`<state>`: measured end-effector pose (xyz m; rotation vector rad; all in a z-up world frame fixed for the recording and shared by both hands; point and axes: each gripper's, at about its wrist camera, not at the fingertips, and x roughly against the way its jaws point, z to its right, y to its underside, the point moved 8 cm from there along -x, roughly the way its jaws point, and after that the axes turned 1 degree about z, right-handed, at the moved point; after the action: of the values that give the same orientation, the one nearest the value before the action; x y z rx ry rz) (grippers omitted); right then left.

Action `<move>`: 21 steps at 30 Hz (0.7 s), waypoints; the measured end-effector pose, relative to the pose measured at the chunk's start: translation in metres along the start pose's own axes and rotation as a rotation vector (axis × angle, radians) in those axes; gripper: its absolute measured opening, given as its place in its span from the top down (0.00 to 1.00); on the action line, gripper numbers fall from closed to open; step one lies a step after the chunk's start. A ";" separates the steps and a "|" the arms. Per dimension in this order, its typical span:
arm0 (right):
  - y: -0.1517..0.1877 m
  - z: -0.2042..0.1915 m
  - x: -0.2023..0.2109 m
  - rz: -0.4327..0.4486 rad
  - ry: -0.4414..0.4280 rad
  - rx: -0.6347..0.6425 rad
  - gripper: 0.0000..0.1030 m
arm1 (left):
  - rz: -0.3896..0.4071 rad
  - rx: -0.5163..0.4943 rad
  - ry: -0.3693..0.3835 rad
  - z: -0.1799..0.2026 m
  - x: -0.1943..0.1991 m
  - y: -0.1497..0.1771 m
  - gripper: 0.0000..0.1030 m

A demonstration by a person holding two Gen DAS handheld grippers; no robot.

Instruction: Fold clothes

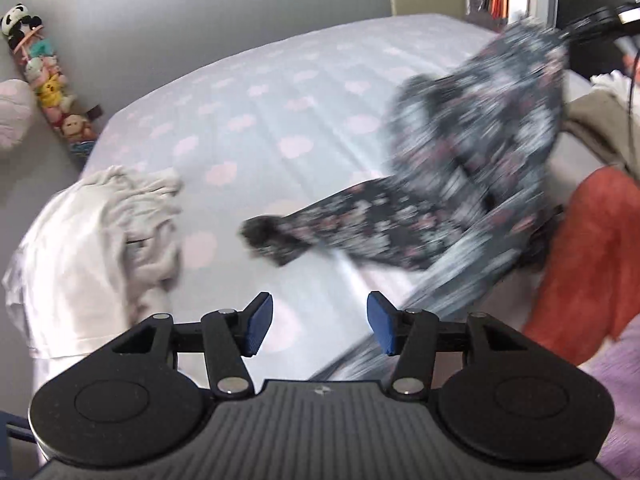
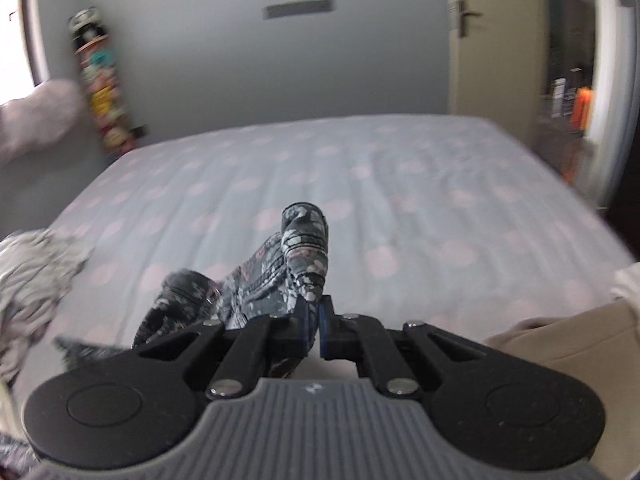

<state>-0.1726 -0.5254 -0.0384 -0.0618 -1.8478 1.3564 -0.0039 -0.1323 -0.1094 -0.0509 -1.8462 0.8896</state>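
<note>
A dark floral garment (image 1: 472,168) hangs lifted over the right side of the bed, blurred by motion, with one end trailing on the sheet. In the right wrist view my right gripper (image 2: 314,322) is shut on a bunched edge of this floral garment (image 2: 288,268), held above the bed. My left gripper (image 1: 320,322) is open and empty, low over the near part of the bed, left of and below the hanging garment. The right gripper's black body (image 1: 592,20) shows at the top right of the left wrist view.
The bed (image 1: 256,112) has a pale blue sheet with pink clouds. A crumpled white and grey garment (image 1: 104,236) lies at the left. An orange-red garment (image 1: 584,248) and a beige one (image 2: 560,344) lie at the right. Plush toys (image 1: 48,80) hang on the wall.
</note>
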 end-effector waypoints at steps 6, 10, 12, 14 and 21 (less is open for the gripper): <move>-0.019 0.094 0.013 0.074 0.263 -0.116 0.95 | -0.059 -0.094 0.116 0.016 -0.003 0.007 0.44; -0.020 0.135 0.020 0.101 0.394 -0.138 0.95 | -0.118 -0.187 0.201 0.055 -0.019 0.021 0.44; -0.021 0.144 0.021 0.100 0.411 -0.149 0.95 | -0.170 -0.236 0.218 0.071 -0.032 0.030 0.44; -0.024 0.153 0.024 0.096 0.418 -0.156 0.95 | -0.221 -0.284 0.234 0.087 -0.046 0.039 0.44; -0.043 0.166 0.040 0.171 0.499 -0.063 1.00 | -0.406 -0.429 0.270 0.136 -0.091 0.068 0.44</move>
<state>-0.2865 -0.6524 0.0062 -0.5516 -1.4834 1.2546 -0.0970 -0.1958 -0.2462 -0.0562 -1.6792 0.1873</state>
